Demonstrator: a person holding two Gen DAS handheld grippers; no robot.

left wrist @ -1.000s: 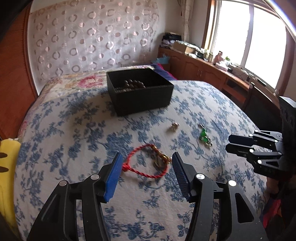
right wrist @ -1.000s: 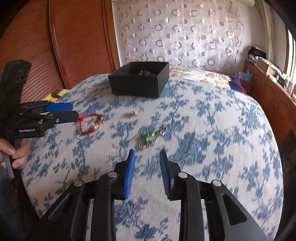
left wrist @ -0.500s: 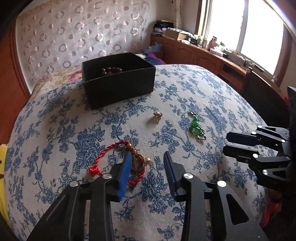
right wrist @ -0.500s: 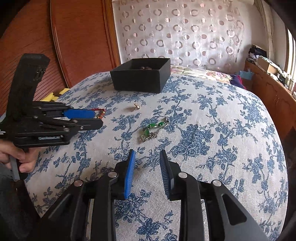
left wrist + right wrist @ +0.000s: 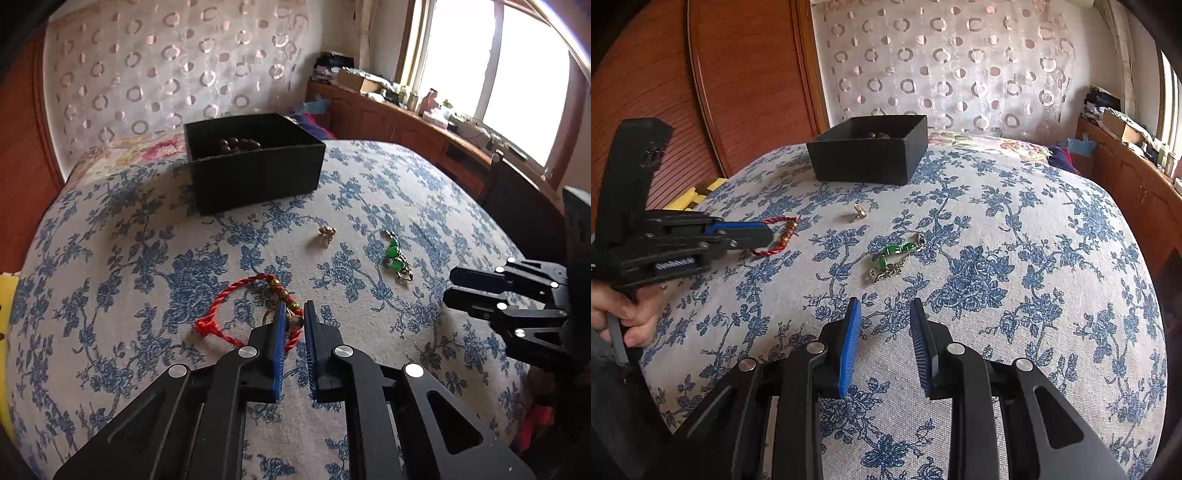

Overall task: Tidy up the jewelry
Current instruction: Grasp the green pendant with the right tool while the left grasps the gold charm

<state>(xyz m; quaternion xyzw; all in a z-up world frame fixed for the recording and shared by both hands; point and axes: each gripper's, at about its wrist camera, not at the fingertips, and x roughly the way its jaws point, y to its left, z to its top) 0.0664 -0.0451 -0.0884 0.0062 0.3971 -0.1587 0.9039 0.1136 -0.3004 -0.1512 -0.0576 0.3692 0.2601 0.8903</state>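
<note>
Right now my left gripper [image 5: 293, 317] is down on the bed [image 5: 110, 236], its jaws drawn nearly together around the beaded part of the red cord bracelet [image 5: 236, 295]. A gold bead and a small ring sit between the 2 blue pads; I read that as a pinch on the bracelet, though the rest of the red loop lies flat on the blue floral cover to the left of the jaws. From the right wrist camera I see the same gripper side-on [image 5: 753, 234], its tip at the bracelet [image 5: 777, 236], with the person's hand [image 5: 628, 314] on the handle below.

My right gripper [image 5: 884, 314] hovers above the cover with its jaws parted by a moderate gap and nothing between them. Just ahead of it lies the green stone piece on a metal chain [image 5: 894, 256], apart from the fingertips. Farther on, a small gold trinket [image 5: 858, 213] rests by itself, between the green piece and the black box [image 5: 868, 158].

The black box stands open near the far end of the bed, well apart from both grippers, and dark brown beads [image 5: 238, 144] show inside it against the back wall. In the left wrist view the green piece [image 5: 397, 258] and the trinket [image 5: 327, 232] lie to the right of the bracelet, not touching each other.
</note>
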